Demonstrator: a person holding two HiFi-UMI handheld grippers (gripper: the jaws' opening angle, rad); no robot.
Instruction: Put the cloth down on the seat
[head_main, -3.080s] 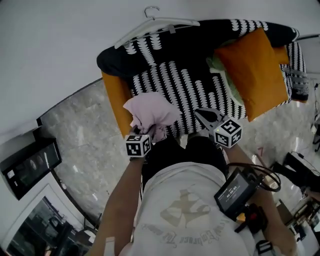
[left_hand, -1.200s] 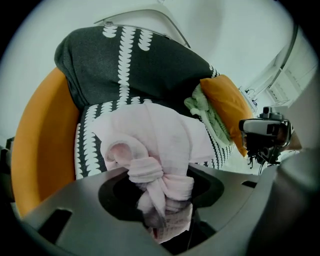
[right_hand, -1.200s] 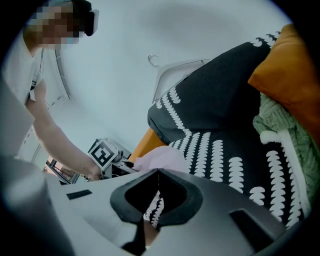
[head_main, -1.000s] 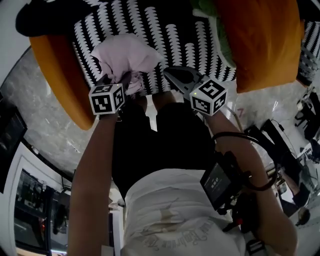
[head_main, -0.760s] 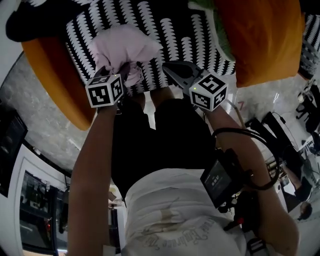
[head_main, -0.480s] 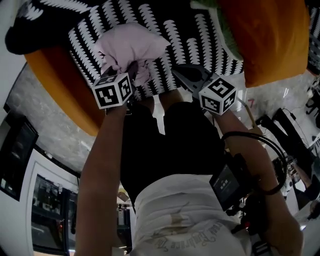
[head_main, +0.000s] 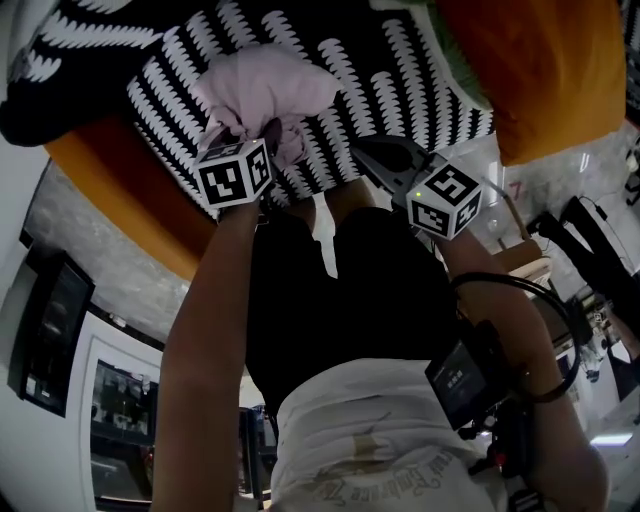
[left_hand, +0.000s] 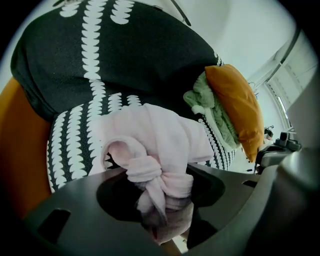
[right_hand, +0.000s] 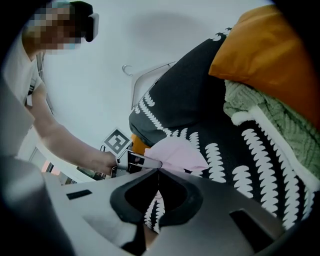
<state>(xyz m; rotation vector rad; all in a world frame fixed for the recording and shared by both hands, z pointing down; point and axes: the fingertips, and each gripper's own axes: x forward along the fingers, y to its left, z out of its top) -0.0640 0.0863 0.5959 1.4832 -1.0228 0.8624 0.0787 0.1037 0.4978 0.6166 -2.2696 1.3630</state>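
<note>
Cloth (head_main: 262, 85): pale pink, soft and crumpled, bunching into a rounded lump with a twisted, knot-like fold at its near end. It is sitting at upper left of centre in the head view, over the front part of the seat (head_main: 400, 90). Whether it is resting on the cover is not clear.

Left tool (head_main: 252, 135): pointing steeply down. Its jaws have just been easing a little wider and are pinching the knotted end of the cloth between them.

Right tool (head_main: 365, 150): hanging just right of the cloth, not touching it, with its jaws meeting at the tips and nothing between them.

Seat: a black cover with rows of white marks is draping over an orange chair (head_main: 120, 190). At the upper right, an orange cushion (head_main: 540, 70) is leaning on the seat, with a green knitted fabric (left_hand: 215, 107) tucking under its left edge.
</note>
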